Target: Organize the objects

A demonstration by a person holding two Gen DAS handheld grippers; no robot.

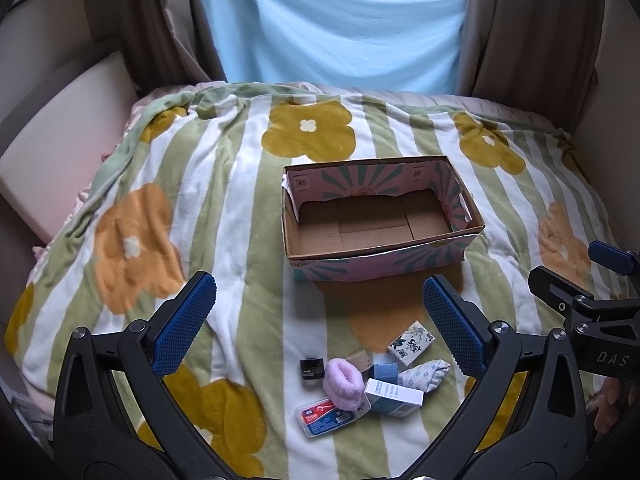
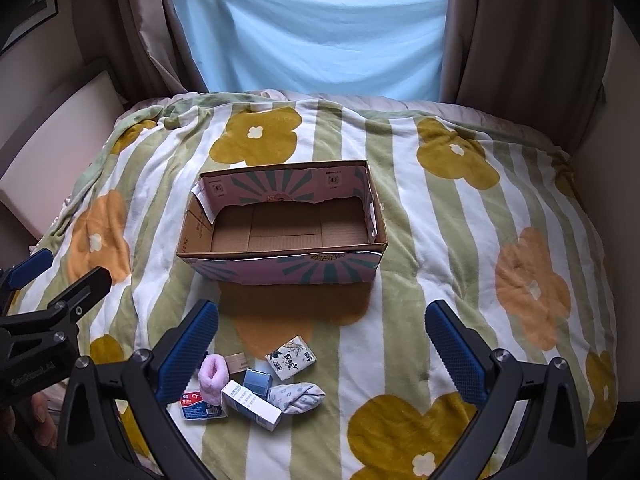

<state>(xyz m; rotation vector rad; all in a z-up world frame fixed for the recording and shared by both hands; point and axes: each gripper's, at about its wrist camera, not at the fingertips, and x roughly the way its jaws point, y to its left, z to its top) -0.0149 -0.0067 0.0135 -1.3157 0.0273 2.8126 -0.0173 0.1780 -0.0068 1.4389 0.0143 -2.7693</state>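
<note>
An empty open cardboard box [image 1: 384, 256] [image 2: 288, 268] stands on the flowered blanket. Nearer me lies a pile of small items: a pink fluffy scrunchie [image 1: 343, 383] [image 2: 211, 378], a white and blue carton [image 1: 394, 395] [image 2: 252, 405], a patterned tissue pack [image 1: 411, 342] [image 2: 291, 356], a rolled sock [image 1: 422, 374] [image 2: 298, 397], a small blue box [image 1: 385, 372] [image 2: 257, 382], a flat red and blue case [image 1: 326, 416] [image 2: 198, 405], a black cube [image 1: 312, 368]. My left gripper [image 1: 320, 320] is open above the pile. My right gripper [image 2: 322, 336] is open, right of it.
The striped flowered blanket [image 1: 224, 208] covers a bed. A cream headboard panel [image 1: 60, 144] is at the left, curtains [image 1: 332, 24] at the back, a wall at the right. The right gripper shows in the left wrist view [image 1: 592, 300].
</note>
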